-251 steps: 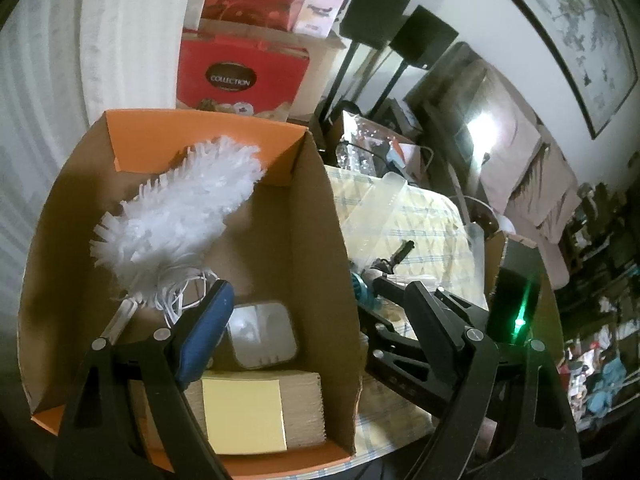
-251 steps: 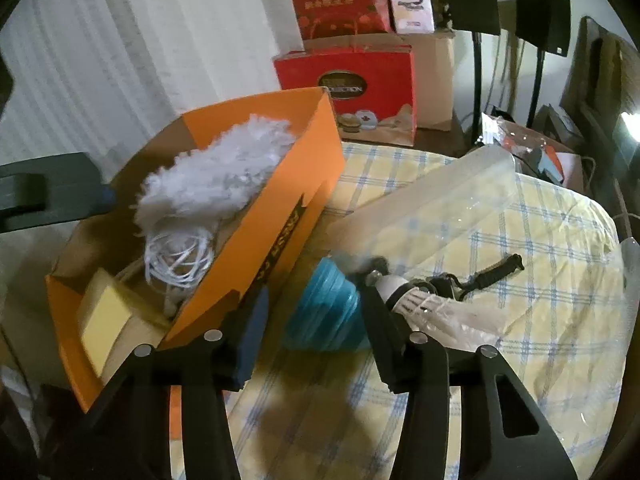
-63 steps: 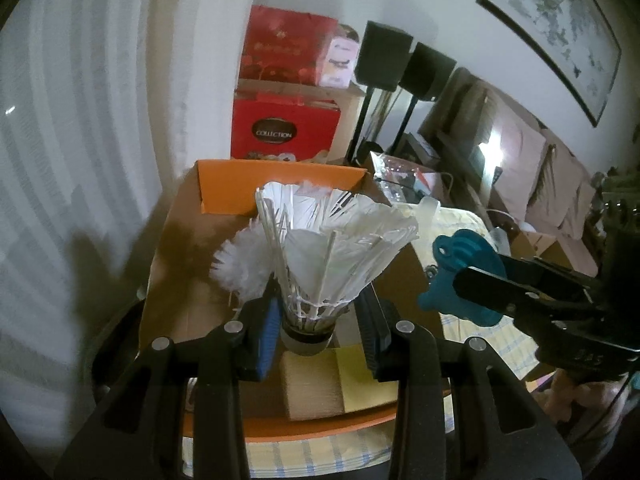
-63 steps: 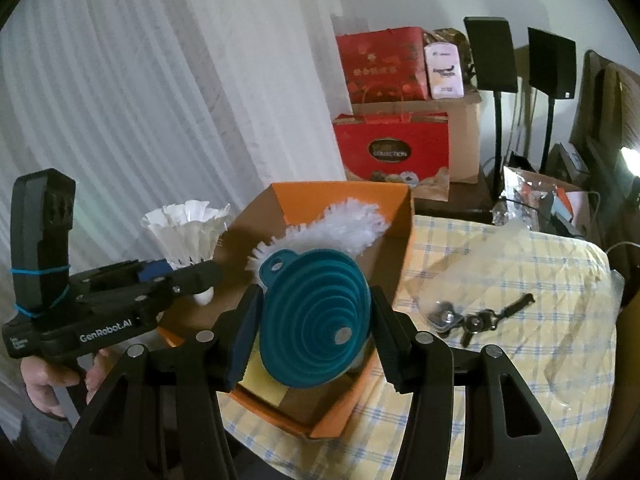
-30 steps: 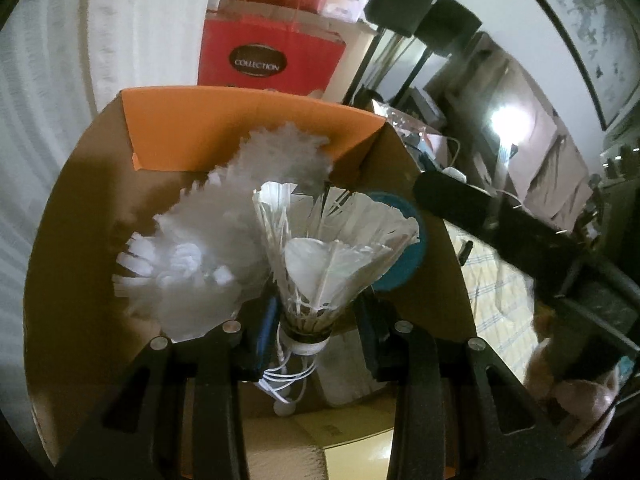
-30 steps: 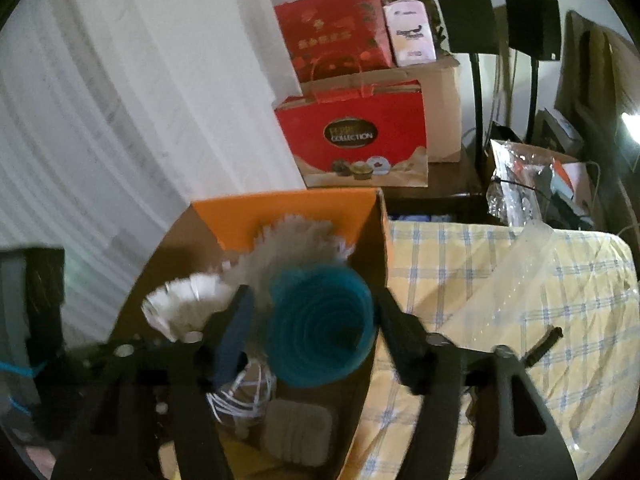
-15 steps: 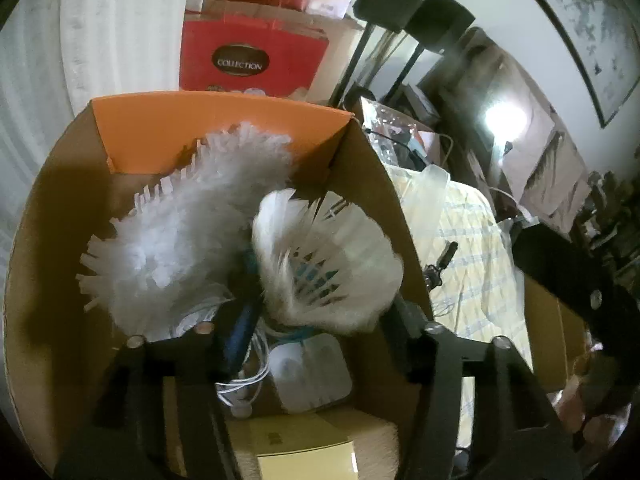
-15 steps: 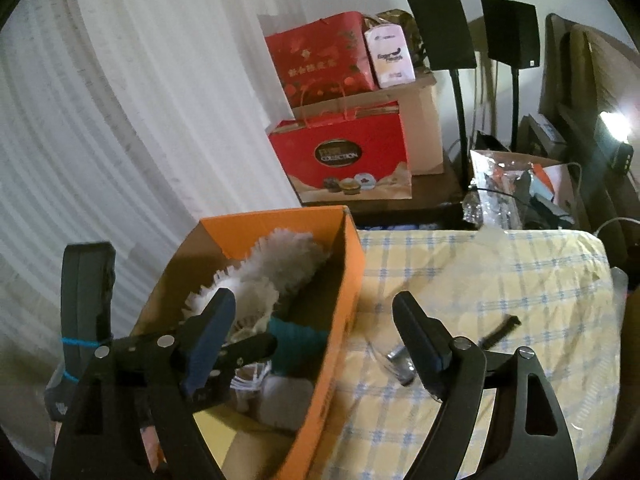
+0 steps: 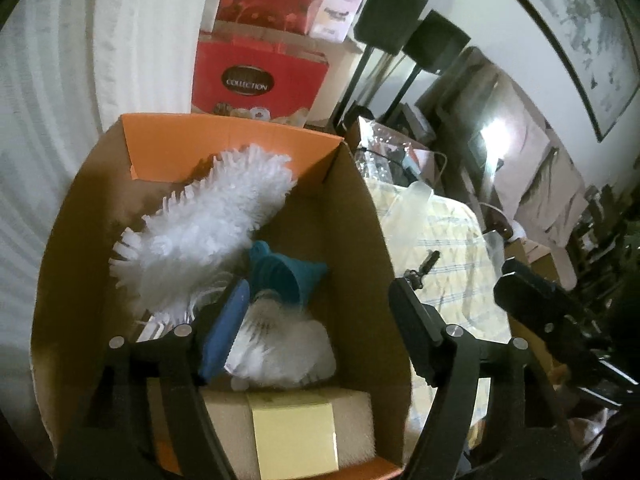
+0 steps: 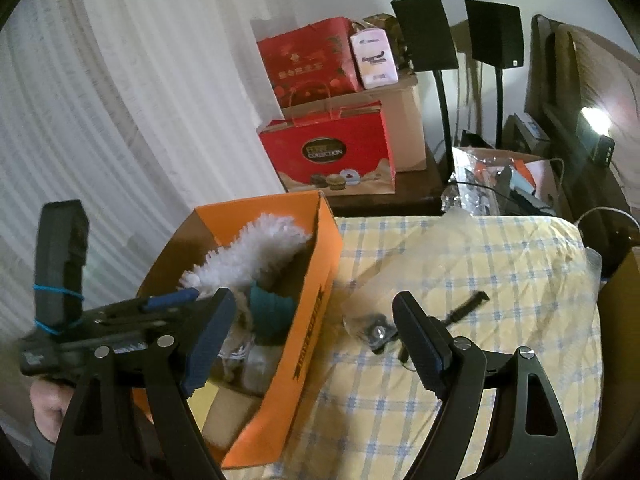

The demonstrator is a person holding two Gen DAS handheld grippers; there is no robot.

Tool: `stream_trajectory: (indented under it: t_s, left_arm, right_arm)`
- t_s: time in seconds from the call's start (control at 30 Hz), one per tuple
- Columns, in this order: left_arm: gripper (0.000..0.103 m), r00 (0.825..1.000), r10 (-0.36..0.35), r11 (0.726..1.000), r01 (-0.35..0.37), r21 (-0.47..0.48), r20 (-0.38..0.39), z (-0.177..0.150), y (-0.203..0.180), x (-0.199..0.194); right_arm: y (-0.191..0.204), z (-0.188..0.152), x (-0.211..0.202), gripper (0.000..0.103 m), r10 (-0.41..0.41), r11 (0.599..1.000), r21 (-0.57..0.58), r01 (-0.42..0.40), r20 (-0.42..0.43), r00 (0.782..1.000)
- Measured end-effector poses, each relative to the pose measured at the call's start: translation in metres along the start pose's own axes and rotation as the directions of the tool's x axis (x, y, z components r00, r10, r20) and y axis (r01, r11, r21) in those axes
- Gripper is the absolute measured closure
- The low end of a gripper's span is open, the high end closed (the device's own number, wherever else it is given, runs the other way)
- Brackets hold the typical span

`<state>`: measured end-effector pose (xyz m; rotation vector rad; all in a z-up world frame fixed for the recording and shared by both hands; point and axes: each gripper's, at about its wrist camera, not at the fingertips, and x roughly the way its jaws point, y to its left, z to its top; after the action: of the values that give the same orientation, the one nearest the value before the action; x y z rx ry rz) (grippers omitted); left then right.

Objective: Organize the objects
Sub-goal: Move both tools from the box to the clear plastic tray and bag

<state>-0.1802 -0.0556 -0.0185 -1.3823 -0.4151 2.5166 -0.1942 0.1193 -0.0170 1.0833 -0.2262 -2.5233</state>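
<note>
Left wrist view: the left gripper [image 9: 320, 320] hangs over the orange cardboard box [image 9: 224, 140], its jaws opening with nothing pinched between them. Nearest the camera in the box lies a yellow pad [image 9: 294, 442] on a tan block. Just beyond it the white shuttlecock [image 9: 280, 354] lies loose on the box floor, below the spread fingers and free of their pads. Behind it the teal funnel [image 9: 286, 274] lies on its side against the fluffy white duster [image 9: 208, 228], which slants toward the far orange wall. To the right of the box, on the checked tablecloth [image 9: 452, 248], sits a small black clip-like item [image 9: 422, 272]. In the right wrist view, the right gripper [image 10: 310, 346] stands spread wide and empty above the box's right wall and the cloth. The black item and a bit of metal hardware [image 10: 378, 334] lie on the cloth just past its fingers, and crumpled clear plastic [image 10: 472, 200] lies farther back. At the left edge a hand [image 10: 48, 410] grasps the left gripper's handle. A red gift bag [image 10: 332, 156] stands well behind the box.
</note>
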Motion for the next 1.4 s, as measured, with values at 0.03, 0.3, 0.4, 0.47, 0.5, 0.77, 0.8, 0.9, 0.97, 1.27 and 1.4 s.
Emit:
stream_trajectory:
  t_s: [0.03,0.3,0.4,0.47,0.5,0.77,0.8,0.9,0.97,1.27,1.4]
  left_arm:
    - [0.033,1.000,-0.001,1.000,0.001,0.000,0.003,0.000,-0.001,-0.002]
    - [0.028,1.000,-0.011,0.999,0.011,0.032,0.006,-0.006,-0.021,-0.014]
    - [0.019,1.000,-0.024,0.999,0.023,0.041,0.011,-0.009,-0.031,-0.016]
    - [0.018,1.000,-0.023,0.999,0.022,0.049,0.013,-0.010,-0.038,-0.017]
    - [0.017,1.000,-0.023,0.998,0.022,0.055,0.014,-0.011,-0.041,-0.017]
    - [0.006,0.997,-0.078,0.995,0.076,0.071,0.021,-0.016,-0.063,-0.018]
    - [0.006,0.997,-0.074,0.995,0.072,0.075,0.024,-0.016,-0.065,-0.017]
    - [0.006,0.998,-0.061,0.994,0.058,0.091,0.032,-0.019,-0.073,-0.017]
    - [0.006,0.998,-0.048,0.993,0.042,0.113,0.046,-0.020,-0.080,-0.018]
    - [0.006,0.994,0.009,0.978,-0.033,0.208,0.112,-0.031,-0.113,-0.021]
    - [0.006,0.993,0.005,0.975,-0.030,0.220,0.114,-0.033,-0.123,-0.019]
  right_arm:
    - [-0.001,-0.001,-0.002,0.020,-0.002,1.000,-0.001,0.002,0.000,1.000]
    - [-0.011,-0.011,-0.026,0.020,-0.039,0.999,-0.004,0.039,0.019,0.999]
    - [-0.017,-0.014,-0.036,0.020,-0.054,0.999,-0.001,0.054,0.025,0.998]
    - [-0.022,-0.015,-0.042,0.020,-0.067,0.998,0.001,0.067,0.027,0.997]
    - [-0.024,-0.016,-0.045,0.020,-0.073,0.997,0.001,0.073,0.029,0.997]
    - [-0.044,-0.023,-0.062,0.014,-0.117,0.993,0.023,0.116,0.029,0.993]
    - [-0.047,-0.024,-0.064,0.011,-0.123,0.992,0.025,0.122,0.030,0.992]
    - [-0.053,-0.027,-0.069,0.004,-0.148,0.989,0.026,0.147,0.037,0.988]
    - [-0.057,-0.029,-0.073,0.002,-0.159,0.987,0.026,0.158,0.041,0.986]
    - [-0.078,-0.039,-0.083,0.002,-0.193,0.981,0.043,0.191,0.043,0.980]
    - [-0.087,-0.043,-0.085,0.002,-0.203,0.978,0.055,0.200,0.043,0.978]
